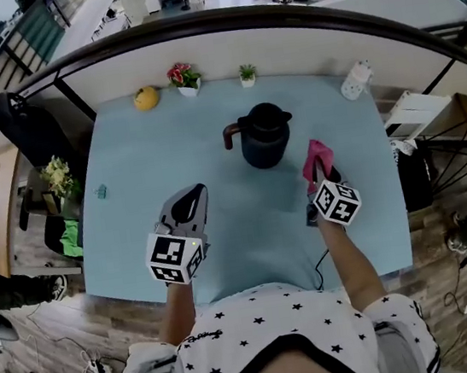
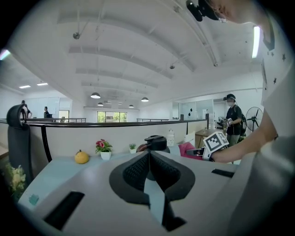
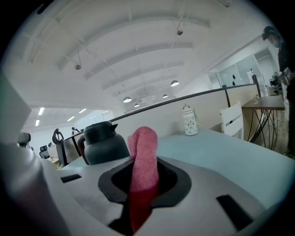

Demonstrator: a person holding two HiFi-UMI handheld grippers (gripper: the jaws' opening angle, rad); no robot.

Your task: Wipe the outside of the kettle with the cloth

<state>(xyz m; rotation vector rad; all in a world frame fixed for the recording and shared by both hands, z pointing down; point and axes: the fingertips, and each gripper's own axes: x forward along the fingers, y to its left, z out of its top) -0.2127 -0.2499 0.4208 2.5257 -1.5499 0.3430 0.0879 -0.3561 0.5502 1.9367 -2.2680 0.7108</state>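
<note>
Got left gripper (image 1: 190,198) parked nearest, jaws together on nothing, probably spare for steadying; right gripper (image 1: 313,186) clamped on cloth (image 1: 317,159) with free end poking out front as wiping pad, just short of kettle (image 1: 263,138) standing mid table (image 1: 145,168), no contact yet.

Open-plan office: desk partition (image 1: 283,45), office chair (image 1: 22,125), pendant lamps (image 2: 95,95).

I am getting bright, even light from the round ceiling lamps (image 2: 95,95) and a long strip light (image 2: 255,41), which is leaving only a faint, soft shadow around the kettle (image 1: 263,137) on the bench (image 1: 133,204). Every view is bowing strongly toward its edges, both gripper views are darkening to black corners, and the cloth (image 3: 143,175) nearest the lens is looking slightly soft.
</note>
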